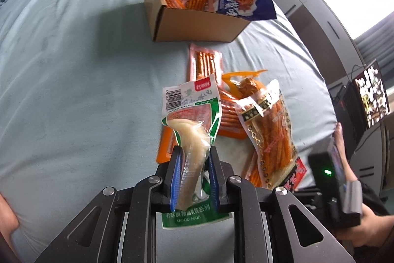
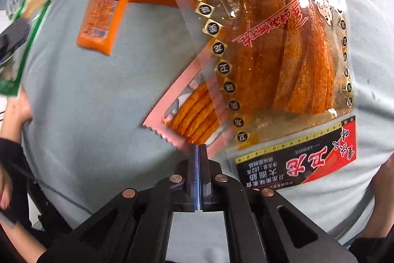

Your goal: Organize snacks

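While only the left view shows the cardboard box [image 1: 194, 16] beyond the glossy packets, left tongs [image 1: 194, 164] clamp a green pouch [image 1: 189, 120] and right tongs [image 2: 198, 152] pinch a crinkly clear bag [image 2: 270, 41].

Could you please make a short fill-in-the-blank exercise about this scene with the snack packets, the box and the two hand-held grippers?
1. The left hand-held gripper is shut on a ____-edged packet.
2. The cardboard box stands on a pale ____ sheet.
3. The jaws of the right hand-held gripper are ____.

Missing words: green; blue; shut
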`<state>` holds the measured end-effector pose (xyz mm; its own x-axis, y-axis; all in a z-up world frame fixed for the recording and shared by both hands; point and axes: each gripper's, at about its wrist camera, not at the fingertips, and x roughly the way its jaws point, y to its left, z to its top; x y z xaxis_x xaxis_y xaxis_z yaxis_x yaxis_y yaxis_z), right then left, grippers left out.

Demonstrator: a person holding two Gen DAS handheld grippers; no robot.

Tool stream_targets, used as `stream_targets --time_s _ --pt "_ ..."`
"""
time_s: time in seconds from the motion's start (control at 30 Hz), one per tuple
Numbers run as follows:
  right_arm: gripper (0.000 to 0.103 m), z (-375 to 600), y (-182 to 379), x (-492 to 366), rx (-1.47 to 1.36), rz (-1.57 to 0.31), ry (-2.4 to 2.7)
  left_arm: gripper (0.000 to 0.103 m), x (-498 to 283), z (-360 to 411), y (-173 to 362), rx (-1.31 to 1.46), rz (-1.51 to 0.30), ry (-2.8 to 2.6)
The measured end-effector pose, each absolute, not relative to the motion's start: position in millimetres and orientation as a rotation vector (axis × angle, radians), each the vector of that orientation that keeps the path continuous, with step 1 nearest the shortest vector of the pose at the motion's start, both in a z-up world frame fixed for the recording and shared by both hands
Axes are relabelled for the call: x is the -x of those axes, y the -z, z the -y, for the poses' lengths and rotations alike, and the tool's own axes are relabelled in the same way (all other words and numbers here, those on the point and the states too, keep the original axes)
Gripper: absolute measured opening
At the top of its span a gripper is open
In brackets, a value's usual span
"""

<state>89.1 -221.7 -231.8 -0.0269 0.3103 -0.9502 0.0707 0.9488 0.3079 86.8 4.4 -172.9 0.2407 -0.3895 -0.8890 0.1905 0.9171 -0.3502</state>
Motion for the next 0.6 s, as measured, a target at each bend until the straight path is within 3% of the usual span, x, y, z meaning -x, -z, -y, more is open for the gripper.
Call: stream_targets --time_s 0.27,0.33,0.37,0.4,0.6 --pt "0.000 224 164 -114 -0.368 -1.326 -0.294 0.019 -91 -15 169 0.213 -1.238 0.344" --pt "0.016 230 168 -129 -0.451 -1.306 -0.236 0.019 -92 -18 168 0.222 -1.233 0.331" --pt "0.044 231 172 -137 -0.492 -1.305 -0.205 0.019 -93 -20 167 0.228 -1.229 0.322" --pt "0.061 228 176 -144 -0.529 -1.301 -0.191 0.019 -94 -22 166 0.235 -1.224 0.311" --pt "0.061 188 227 -176 -0.616 -1.340 -0.149 0.020 -96 -37 163 0.256 -1.209 0.281"
